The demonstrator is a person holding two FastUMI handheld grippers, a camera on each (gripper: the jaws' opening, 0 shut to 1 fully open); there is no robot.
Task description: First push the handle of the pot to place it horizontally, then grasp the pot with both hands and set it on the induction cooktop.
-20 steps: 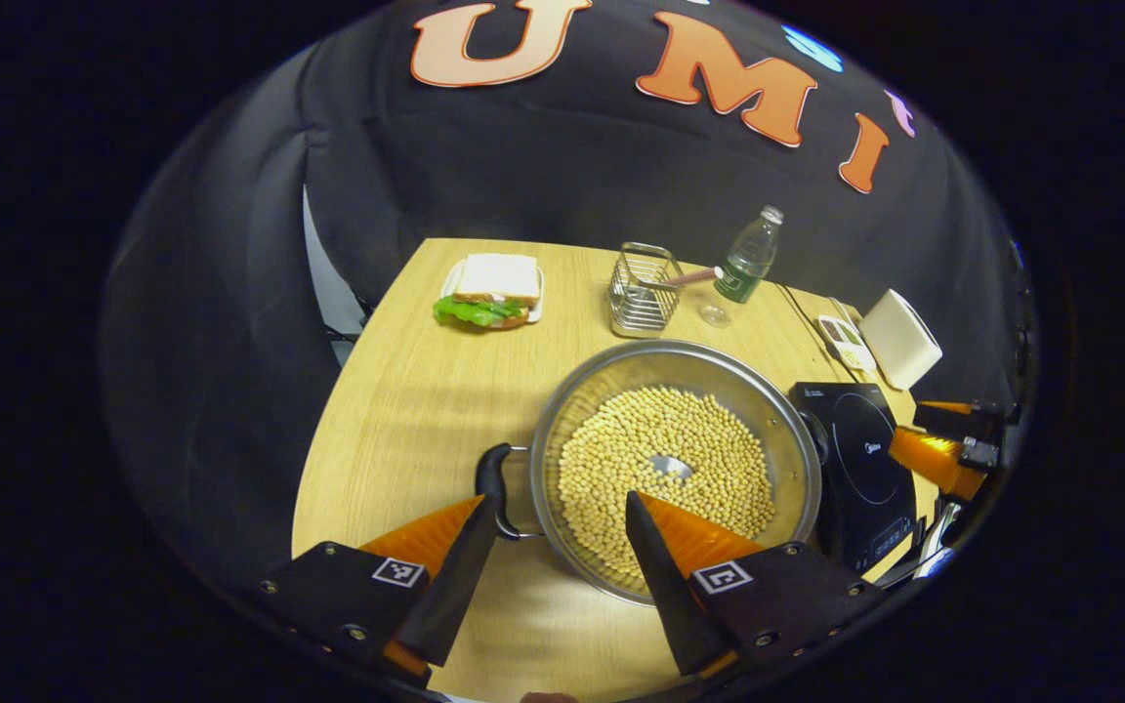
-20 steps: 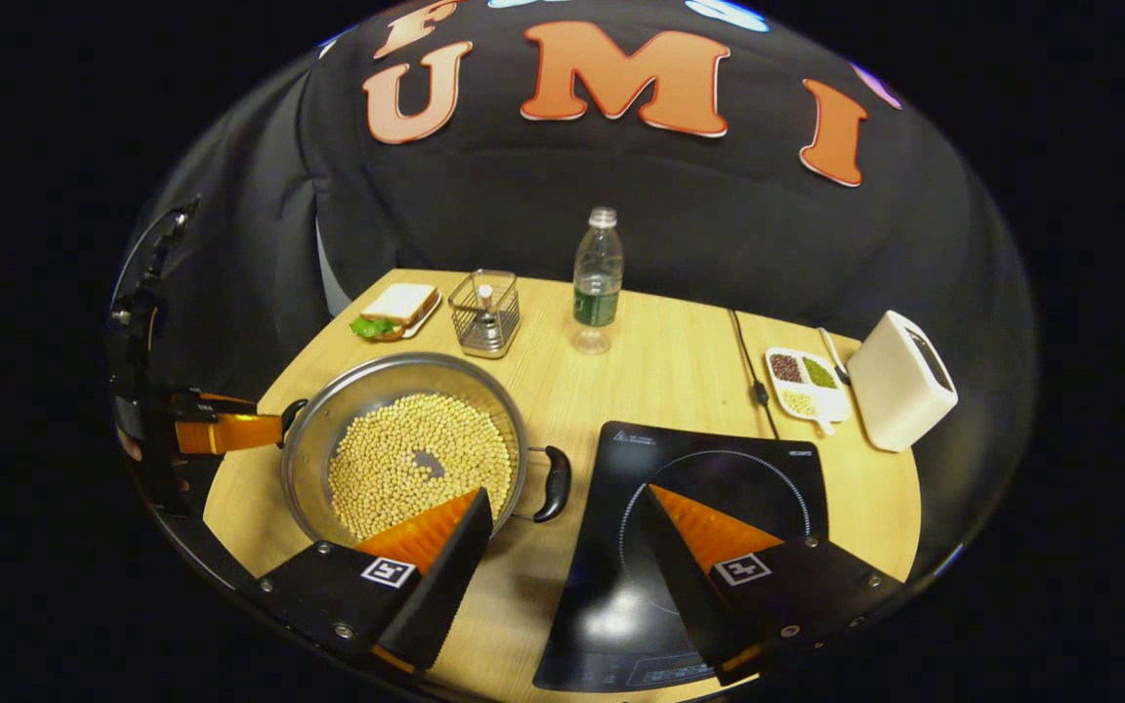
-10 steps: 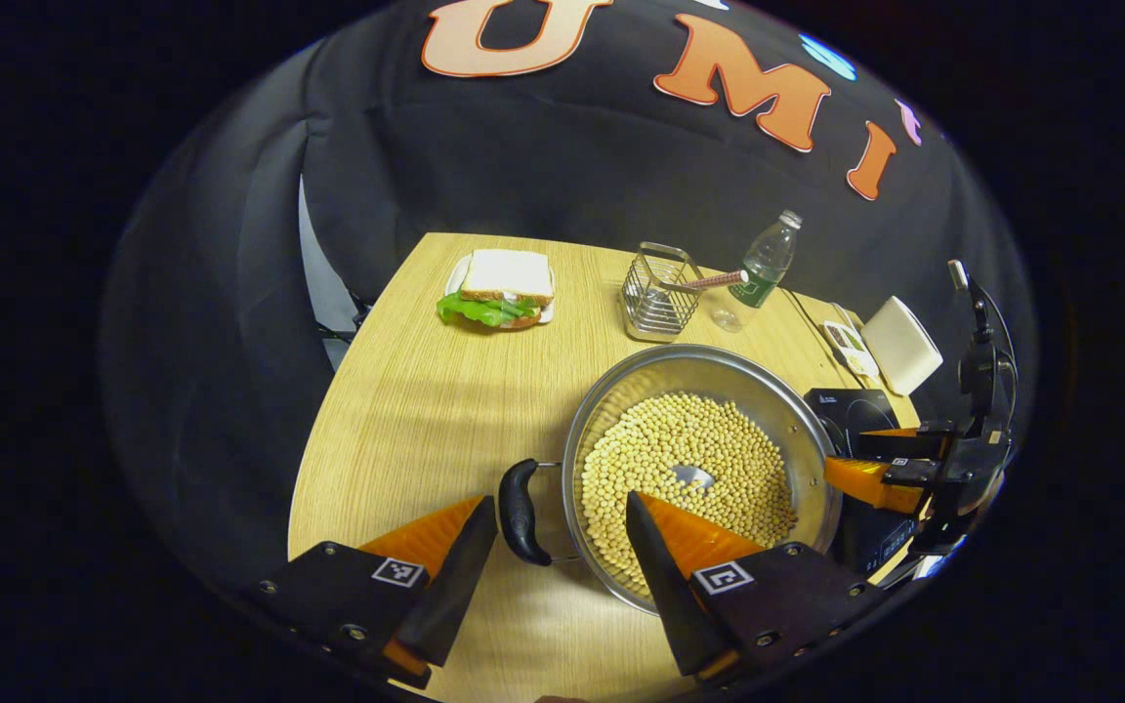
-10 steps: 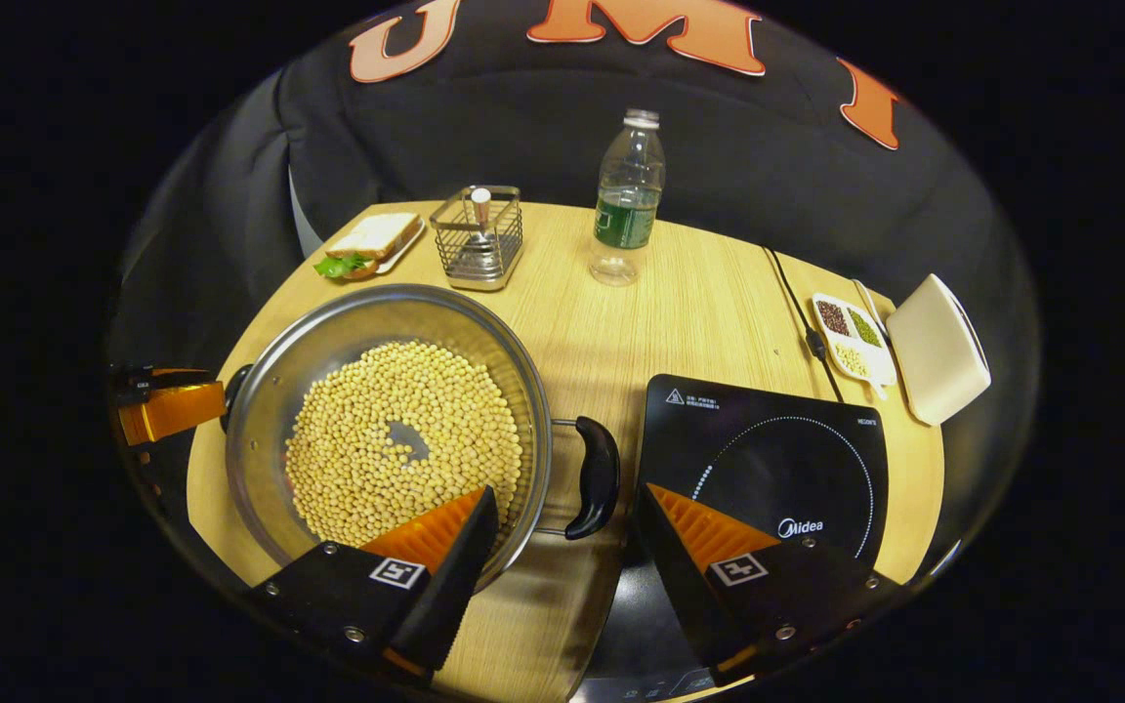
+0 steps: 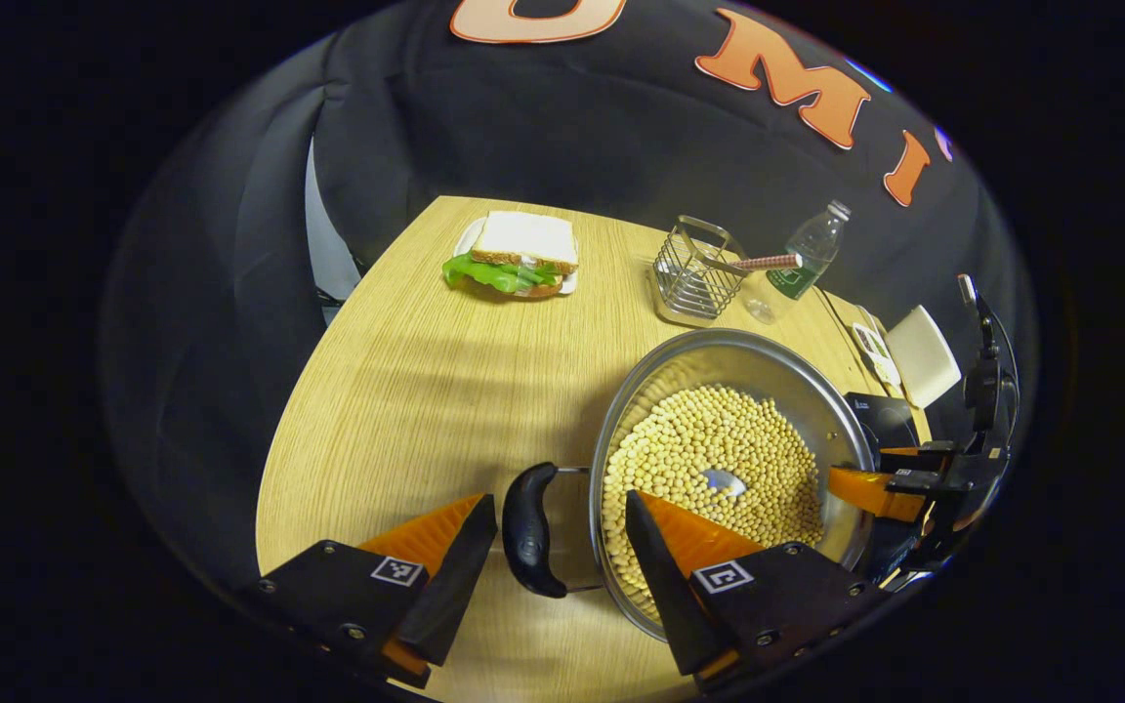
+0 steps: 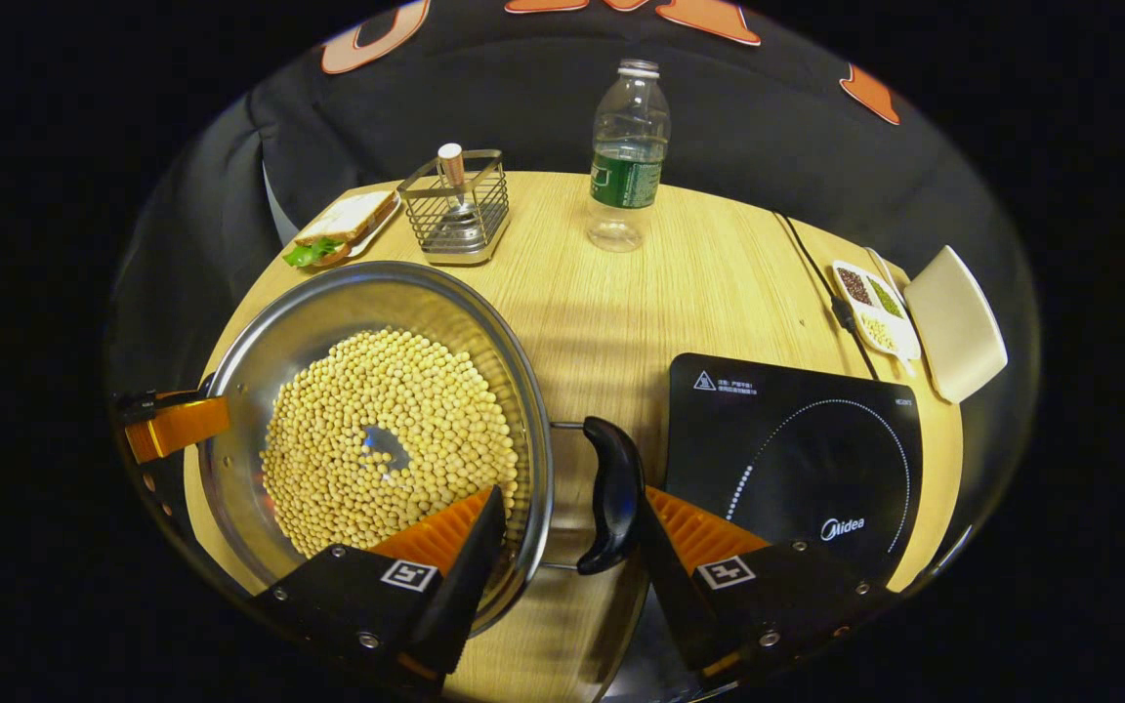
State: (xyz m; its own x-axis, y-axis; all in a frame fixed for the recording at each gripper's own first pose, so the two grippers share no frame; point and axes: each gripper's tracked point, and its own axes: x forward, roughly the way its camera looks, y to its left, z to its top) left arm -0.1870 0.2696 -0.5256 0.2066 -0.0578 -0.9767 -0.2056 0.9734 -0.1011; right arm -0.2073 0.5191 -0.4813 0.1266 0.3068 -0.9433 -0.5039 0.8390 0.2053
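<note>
A steel pot [image 5: 719,353] full of pale beans [image 5: 714,444] sits on the wooden table. In the left gripper view its black left handle [image 5: 528,527] lies between the spread fingers of my open left gripper [image 5: 558,506], untouched on both sides. In the right gripper view the pot [image 6: 348,293] is at the left, and its black right handle [image 6: 611,493] lies between the fingers of my open right gripper [image 6: 570,500], close against the right finger. The black induction cooktop [image 6: 797,449] lies just right of that handle. The other gripper shows across the pot in both views [image 5: 875,488] [image 6: 172,425].
At the back of the table are a sandwich on a plate [image 5: 519,254], a wire basket [image 6: 455,205] with a utensil in it, and a water bottle [image 6: 626,156]. A divided dish of beans [image 6: 870,308], a white box [image 6: 958,322] and a cable [image 6: 821,283] lie behind the cooktop.
Both grippers have moved forward and lower toward the pot. Each handle, earlier ahead of the fingertips, now sits between the open fingers. The pot has not visibly moved.
</note>
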